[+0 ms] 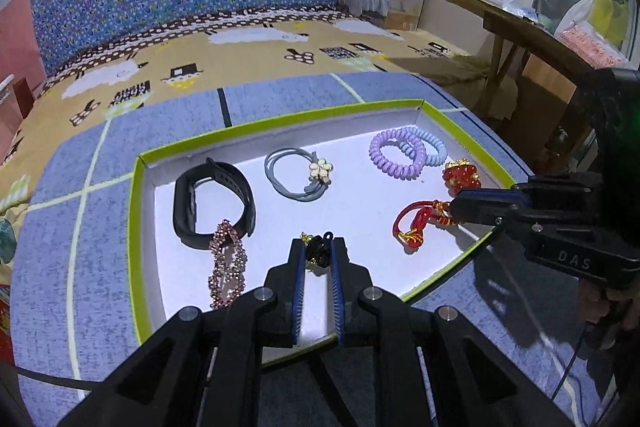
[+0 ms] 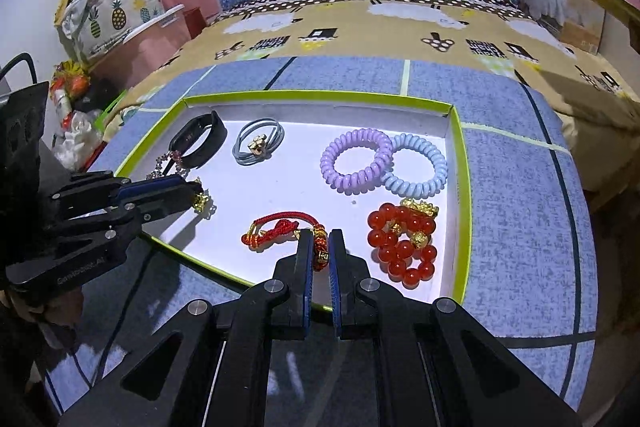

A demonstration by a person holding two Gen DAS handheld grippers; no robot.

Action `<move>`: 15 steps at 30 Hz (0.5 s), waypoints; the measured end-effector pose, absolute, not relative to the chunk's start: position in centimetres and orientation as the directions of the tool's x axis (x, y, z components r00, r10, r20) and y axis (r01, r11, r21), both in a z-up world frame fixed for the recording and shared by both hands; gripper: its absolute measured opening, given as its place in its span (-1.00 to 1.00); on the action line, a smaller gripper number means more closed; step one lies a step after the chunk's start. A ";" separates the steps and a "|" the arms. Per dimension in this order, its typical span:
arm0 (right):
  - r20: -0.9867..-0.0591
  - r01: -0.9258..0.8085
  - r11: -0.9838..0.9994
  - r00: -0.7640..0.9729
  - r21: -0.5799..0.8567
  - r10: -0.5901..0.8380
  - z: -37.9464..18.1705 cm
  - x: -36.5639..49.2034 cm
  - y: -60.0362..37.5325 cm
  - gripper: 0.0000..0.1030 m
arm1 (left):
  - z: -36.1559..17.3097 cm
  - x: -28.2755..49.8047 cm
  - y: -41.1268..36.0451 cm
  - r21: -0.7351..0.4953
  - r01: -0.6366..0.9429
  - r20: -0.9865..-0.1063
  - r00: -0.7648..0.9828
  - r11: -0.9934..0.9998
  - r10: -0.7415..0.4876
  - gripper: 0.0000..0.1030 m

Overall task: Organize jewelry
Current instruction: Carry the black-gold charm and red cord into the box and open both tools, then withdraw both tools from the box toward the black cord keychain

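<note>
A green-rimmed white tray (image 1: 136,211) (image 2: 460,187) holds the jewelry. My left gripper (image 1: 318,247) is shut on a black cord bracelet with gold charms (image 1: 318,249), whose gold charm shows in the right wrist view (image 2: 201,202). My right gripper (image 2: 321,243) (image 1: 456,205) is shut on the gold-beaded end of a red cord bracelet (image 2: 276,227) (image 1: 412,223). A red bead bracelet (image 2: 402,247) (image 1: 460,177) lies to its right.
The tray also holds a black watch band (image 1: 212,207) (image 2: 198,141), a pink beaded bracelet (image 1: 226,267), a grey hair tie with a flower (image 1: 300,173) (image 2: 256,143), and purple (image 2: 356,161) and blue (image 2: 416,171) coil ties. It rests on a blue mat (image 2: 520,207).
</note>
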State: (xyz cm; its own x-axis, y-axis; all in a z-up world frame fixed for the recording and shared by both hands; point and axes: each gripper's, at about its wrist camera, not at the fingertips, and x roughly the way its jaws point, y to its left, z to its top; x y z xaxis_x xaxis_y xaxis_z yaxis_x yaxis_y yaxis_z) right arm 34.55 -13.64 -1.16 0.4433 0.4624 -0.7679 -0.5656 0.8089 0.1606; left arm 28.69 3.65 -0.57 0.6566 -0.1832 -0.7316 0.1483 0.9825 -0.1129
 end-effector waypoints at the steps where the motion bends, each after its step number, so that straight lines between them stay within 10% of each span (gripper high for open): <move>1: -0.769 -0.565 0.809 0.442 0.161 0.462 -1.2 34.6 -13.6 -0.85 | -0.7 28.8 3.7 -0.117 0.147 -0.734 0.653 0.982 -0.186 -0.73; 15: -0.745 -0.554 0.819 0.481 0.151 0.462 -0.4 33.2 -14.3 -0.69 | 0.3 26.9 4.4 -0.127 0.129 -0.698 0.693 0.983 -0.181 -0.68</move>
